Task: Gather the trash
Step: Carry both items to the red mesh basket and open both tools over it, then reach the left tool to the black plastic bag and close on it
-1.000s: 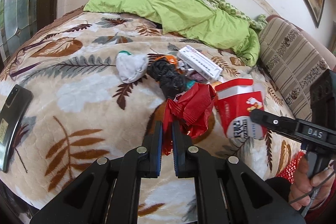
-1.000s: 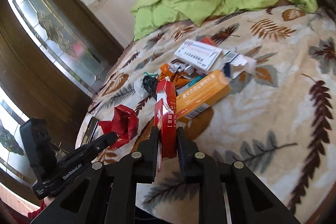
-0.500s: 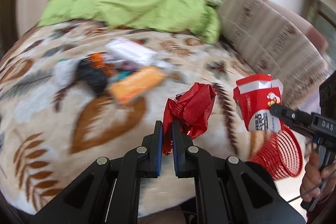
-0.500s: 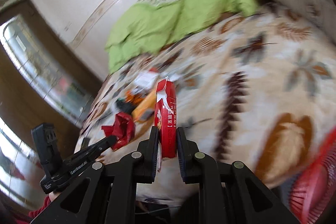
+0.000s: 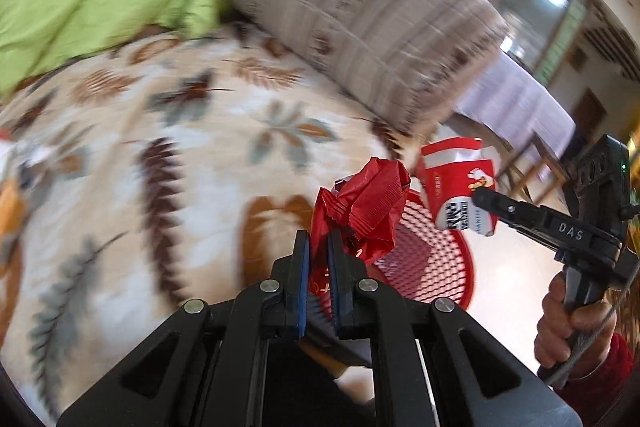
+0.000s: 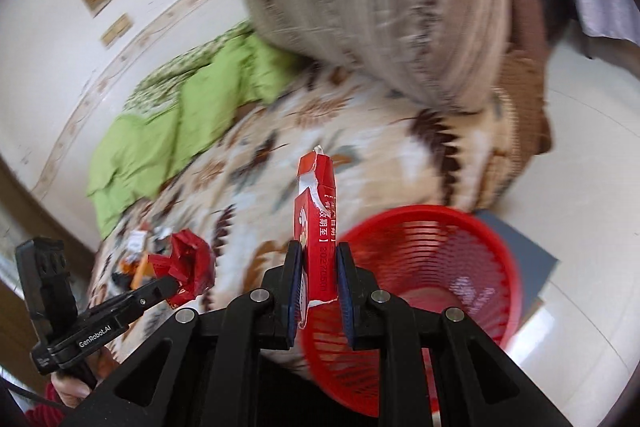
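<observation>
While the left hand-held gripper (image 5: 318, 255) pinches a red wrapper (image 5: 366, 205) and the right hand-held gripper (image 6: 318, 269) a red carton (image 6: 316, 223) near the red basket (image 6: 436, 247) (neither dropped yet), more litter (image 6: 138, 259) waits on the bed (image 5: 160, 155).

"DAS" in white on side of right gripper (image 5: 486, 201), seen from left wrist. "GenRobot.AI" on side of left gripper (image 6: 176, 281), seen from right wrist. Red carton (image 6: 318, 227) between right jaws: digits, possibly "2027", beside Chinese characters.
</observation>
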`<state>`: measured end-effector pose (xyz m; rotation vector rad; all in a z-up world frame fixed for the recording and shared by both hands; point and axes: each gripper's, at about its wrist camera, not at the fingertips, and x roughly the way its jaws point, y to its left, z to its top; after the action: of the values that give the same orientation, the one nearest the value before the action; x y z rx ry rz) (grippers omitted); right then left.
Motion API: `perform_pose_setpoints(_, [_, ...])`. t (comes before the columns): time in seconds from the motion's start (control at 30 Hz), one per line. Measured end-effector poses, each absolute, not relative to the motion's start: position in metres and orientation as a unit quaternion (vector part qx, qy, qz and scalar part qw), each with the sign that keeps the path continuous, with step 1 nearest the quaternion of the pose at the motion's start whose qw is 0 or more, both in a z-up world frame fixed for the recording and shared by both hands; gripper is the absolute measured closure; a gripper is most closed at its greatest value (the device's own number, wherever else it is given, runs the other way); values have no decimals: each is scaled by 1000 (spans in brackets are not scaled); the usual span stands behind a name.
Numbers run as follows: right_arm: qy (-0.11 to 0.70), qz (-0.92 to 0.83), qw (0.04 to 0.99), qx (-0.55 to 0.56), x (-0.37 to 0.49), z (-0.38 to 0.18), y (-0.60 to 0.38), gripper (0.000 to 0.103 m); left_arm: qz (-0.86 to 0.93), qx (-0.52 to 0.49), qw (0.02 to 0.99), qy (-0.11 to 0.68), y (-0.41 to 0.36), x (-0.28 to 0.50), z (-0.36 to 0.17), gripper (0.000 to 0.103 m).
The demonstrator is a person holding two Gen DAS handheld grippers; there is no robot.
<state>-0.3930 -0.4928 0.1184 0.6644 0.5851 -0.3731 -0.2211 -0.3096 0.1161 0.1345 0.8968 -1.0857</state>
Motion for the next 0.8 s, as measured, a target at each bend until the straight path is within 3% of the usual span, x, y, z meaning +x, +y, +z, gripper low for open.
perform_pose_setpoints(0.1, [285,-205,879,321,-404,114,-505,81,-526,84,735,419,-349,-238,110,92])
perform_pose_setpoints(0.13, [288,-212,875,326,-407,112,-509,75,-530,92,727,427,-358,-242,106,89])
perform_pose_setpoints(0.2, [285,-222,871,333,-411,111,-514,65,-531,95,719,439,-368,-248,100,62])
perform_pose_setpoints(0.23, [282,-224,872,332,-412,110,-515,65,-531,91,720,439,-368,-248,99,60])
perform_pose_setpoints(0.47, [273,-200,884,322,-393,115,-508,63,-492,78,762,414,-325,-229,110,60])
perform_pose_setpoints(0.8, [312,-85,904,278,-302,111,-434,55,-382,36,832,400,-214,-181,117,58])
